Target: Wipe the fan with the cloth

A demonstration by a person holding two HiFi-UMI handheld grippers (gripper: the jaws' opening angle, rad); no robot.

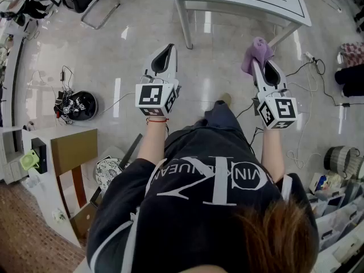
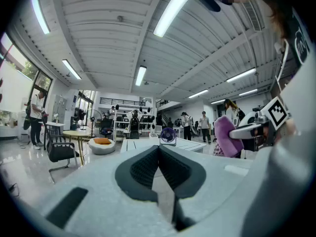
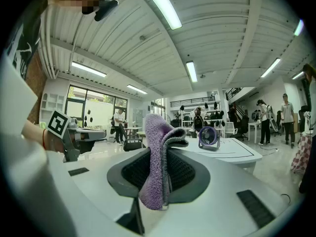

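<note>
A small purple fan [image 3: 209, 138] stands upright on a white table [image 3: 237, 149] some way ahead; in the left gripper view the fan [image 2: 168, 135] shows just above the jaw tips. My right gripper [image 3: 160, 152] is shut on a purple cloth [image 3: 155, 167], which is folded between the jaws and sticks out above them. From the head view, the cloth [image 1: 257, 53] bunches at the right gripper [image 1: 263, 64] tip, short of the table [image 1: 239, 1]. The left gripper [image 1: 165, 53] is shut with nothing in it, held level beside the right, and its own view shows its tips [image 2: 159, 147] meeting.
Cables [image 1: 310, 90] trail over the glossy floor on the right. A round black device [image 1: 77, 105] with wires lies at the left. A black chair [image 2: 61, 152] and a round table [image 2: 81, 135] stand at the left, and several people stand in the background.
</note>
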